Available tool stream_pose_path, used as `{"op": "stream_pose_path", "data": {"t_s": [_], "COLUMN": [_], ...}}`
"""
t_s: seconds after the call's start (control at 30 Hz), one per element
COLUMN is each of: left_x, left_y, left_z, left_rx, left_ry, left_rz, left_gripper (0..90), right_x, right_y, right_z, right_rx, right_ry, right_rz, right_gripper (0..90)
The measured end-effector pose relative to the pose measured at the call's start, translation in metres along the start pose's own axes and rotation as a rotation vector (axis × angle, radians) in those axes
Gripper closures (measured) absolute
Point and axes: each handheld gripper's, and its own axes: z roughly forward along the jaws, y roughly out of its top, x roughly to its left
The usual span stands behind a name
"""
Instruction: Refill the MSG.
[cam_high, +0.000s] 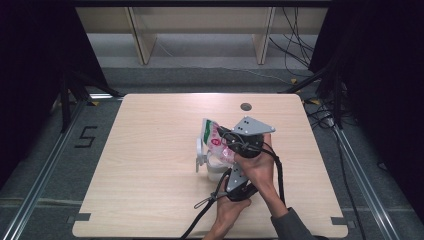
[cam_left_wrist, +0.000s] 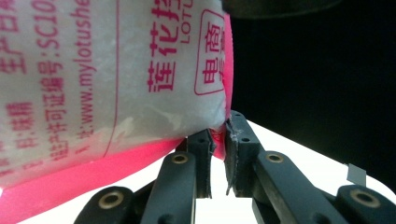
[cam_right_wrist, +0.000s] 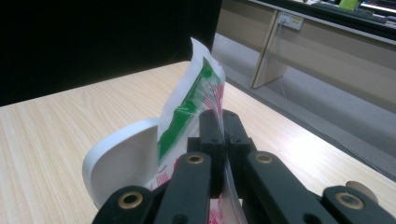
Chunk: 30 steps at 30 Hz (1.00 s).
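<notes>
Bag (cam_high: 214, 137) held tilted above white jug (cam_high: 209, 162), mid-table.
Left gripper (cam_left_wrist: 219, 140) pinches the bag's bottom corner, right gripper (cam_right_wrist: 223, 130) clamps its edge; pouring looks under way, emptying remains.

One printed bag (cam_high: 214, 136), one white jug (cam_high: 210, 162), two grippers, one wooden table (cam_high: 150, 165).
</notes>
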Motion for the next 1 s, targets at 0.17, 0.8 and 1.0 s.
{"op": "stream_pose_path", "data": {"t_s": [0.17,0.8,1.0], "left_x": [0.0002,0.0004,0.0021], "left_y": [-0.0006,0.0019,0.0028], "left_z": [0.0016,-0.0009,0.0007], "left_rx": [-0.015,0.009,0.01], "left_ry": [-0.01,-0.002,-0.008], "left_rz": [-0.003,0.031,0.033], "left_gripper": [81.2,81.1,81.1], "right_x": [0.0006,0.0025,0.0018], "right_y": [0.0005,0.0019,0.0019], "right_z": [-0.0007,-0.0013,-0.0005], "right_rx": [-0.002,0.004,-0.002], "right_ry": [-0.004,0.005,0.005], "right_rz": [-0.002,-0.006,-0.006], "right_gripper": [90.0,90.0,90.0]}}
